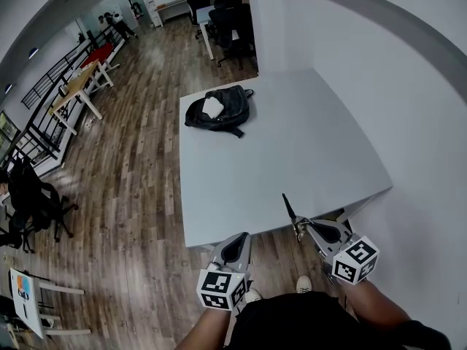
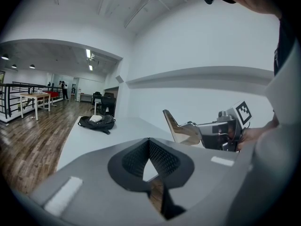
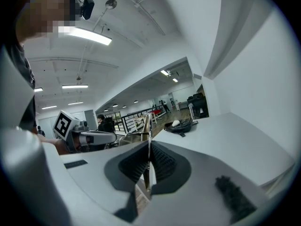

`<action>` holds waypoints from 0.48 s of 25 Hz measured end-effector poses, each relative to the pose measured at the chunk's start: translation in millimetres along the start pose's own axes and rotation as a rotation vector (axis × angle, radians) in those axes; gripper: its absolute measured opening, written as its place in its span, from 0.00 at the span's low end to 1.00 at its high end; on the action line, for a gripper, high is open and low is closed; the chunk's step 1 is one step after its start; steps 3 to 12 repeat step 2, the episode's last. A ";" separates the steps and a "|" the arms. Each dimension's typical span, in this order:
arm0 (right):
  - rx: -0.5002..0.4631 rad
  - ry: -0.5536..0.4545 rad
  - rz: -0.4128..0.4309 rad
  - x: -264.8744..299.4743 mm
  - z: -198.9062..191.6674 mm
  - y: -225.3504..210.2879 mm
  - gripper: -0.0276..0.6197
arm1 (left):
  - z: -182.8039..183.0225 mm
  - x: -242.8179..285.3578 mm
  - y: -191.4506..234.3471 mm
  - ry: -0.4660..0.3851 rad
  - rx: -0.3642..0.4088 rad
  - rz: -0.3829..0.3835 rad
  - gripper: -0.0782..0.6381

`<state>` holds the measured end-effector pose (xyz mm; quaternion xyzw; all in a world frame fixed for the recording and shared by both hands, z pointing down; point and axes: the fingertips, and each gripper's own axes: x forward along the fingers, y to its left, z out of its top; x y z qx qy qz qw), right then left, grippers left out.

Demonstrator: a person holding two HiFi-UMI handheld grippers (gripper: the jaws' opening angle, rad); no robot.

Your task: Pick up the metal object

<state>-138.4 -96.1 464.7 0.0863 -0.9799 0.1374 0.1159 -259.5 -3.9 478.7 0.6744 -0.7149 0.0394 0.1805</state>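
Note:
A thin flat metal piece [image 1: 289, 206] sticks forward out of my right gripper [image 1: 300, 228], whose jaws are shut on it just over the near edge of the white table [image 1: 292, 144]. In the right gripper view the metal piece [image 3: 147, 128] shows edge-on between the pads of the right gripper [image 3: 148, 147]. The left gripper view shows its broad, pointed face [image 2: 175, 125]. My left gripper [image 1: 241, 237] hangs in front of the table's near edge, left of the right one, jaws shut on nothing [image 2: 149, 141].
A black backpack [image 1: 219, 110] with a white item on top lies at the table's far left corner. A white wall [image 1: 394, 86] runs along the table's right side. Wooden floor [image 1: 131, 159] lies left, with desks [image 1: 76, 86] and office chairs [image 1: 230, 20] further off.

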 end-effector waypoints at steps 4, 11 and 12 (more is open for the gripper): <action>-0.001 0.001 0.001 -0.7 0.2 -2.0 0.06 | -0.1 1.8 -1.8 0.001 -0.001 0.001 0.12; -0.001 0.001 0.001 -0.7 0.2 -2.0 0.06 | -0.1 1.8 -1.8 0.001 -0.001 0.001 0.12; -0.001 0.001 0.001 -0.7 0.2 -2.0 0.06 | -0.1 1.8 -1.8 0.001 -0.001 0.001 0.12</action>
